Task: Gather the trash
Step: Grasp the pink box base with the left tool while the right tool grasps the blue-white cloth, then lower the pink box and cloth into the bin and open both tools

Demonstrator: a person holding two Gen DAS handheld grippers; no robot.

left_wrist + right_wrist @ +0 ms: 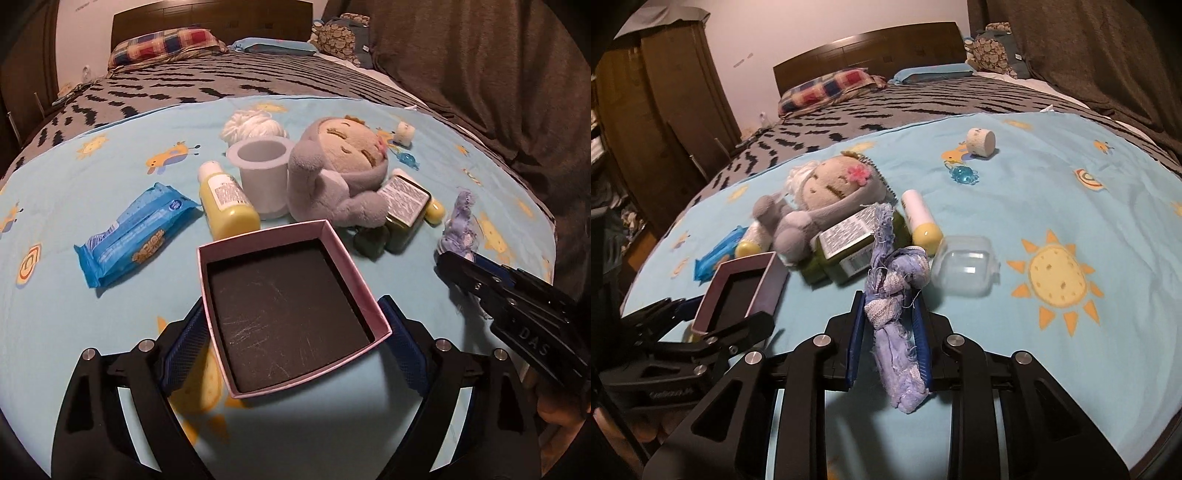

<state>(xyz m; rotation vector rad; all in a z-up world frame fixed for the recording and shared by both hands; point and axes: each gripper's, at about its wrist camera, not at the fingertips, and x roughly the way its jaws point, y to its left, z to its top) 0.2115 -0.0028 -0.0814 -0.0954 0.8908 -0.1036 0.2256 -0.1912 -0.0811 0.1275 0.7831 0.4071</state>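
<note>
Frayed blue rag (899, 325) between right tool (890, 314) pads, plush toy (820, 206) beyond

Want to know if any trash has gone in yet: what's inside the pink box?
Nothing shows inside the pink box: only its dark, scratched bottom. The near wall hides a thin strip of floor. The left gripper holds it by its sides.

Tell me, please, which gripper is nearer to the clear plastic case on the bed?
Right. The right gripper, shut on the blue rag, sits just beside the clear case; the left gripper holds the pink box farther off.
</note>
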